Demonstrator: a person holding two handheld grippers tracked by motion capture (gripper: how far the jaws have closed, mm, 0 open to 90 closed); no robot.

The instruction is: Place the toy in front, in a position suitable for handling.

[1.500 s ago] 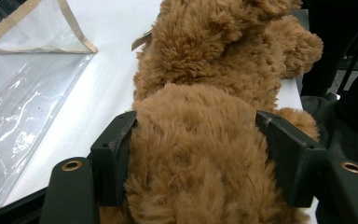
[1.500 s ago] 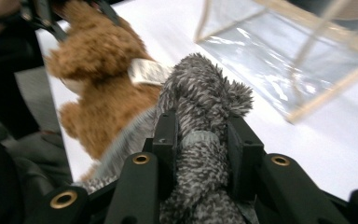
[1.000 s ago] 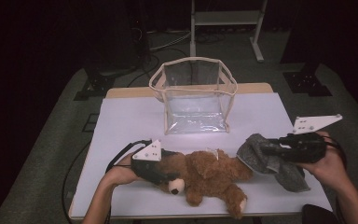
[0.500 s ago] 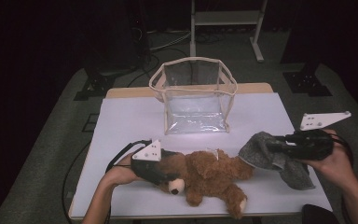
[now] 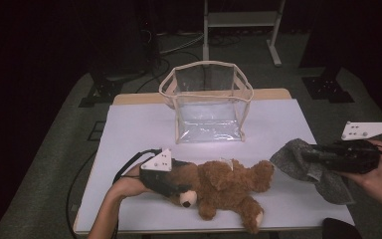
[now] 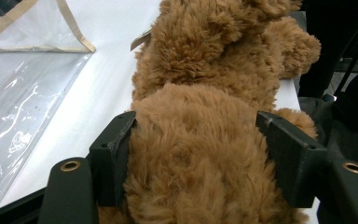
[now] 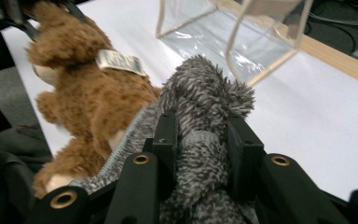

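A brown teddy bear [image 5: 224, 184] lies on its side on the white table [image 5: 139, 129], near the front edge. My left gripper [image 5: 179, 185] is shut on the bear's head, and in the left gripper view the fur [image 6: 200, 154] bulges between the two jaws of the left gripper [image 6: 196, 135]. At the right, my right gripper [image 5: 309, 155] is shut on a grey fuzzy cloth [image 5: 298, 167] and holds it just above the table. In the right gripper view the cloth [image 7: 205, 93] is pinched between the jaws of the right gripper [image 7: 200, 135], with the bear [image 7: 88, 88] beyond it to the left.
A clear plastic bag [image 5: 209, 104] with beige trim stands open at the middle back of the table, and it also appears in the left gripper view [image 6: 28, 70] and the right gripper view [image 7: 242, 37]. Bare white table lies between the bag and the bear. The floor around is dark.
My right gripper has carried the grey cloth to the right and slightly up, away from the bear's legs. The left gripper and the bear have stayed put.
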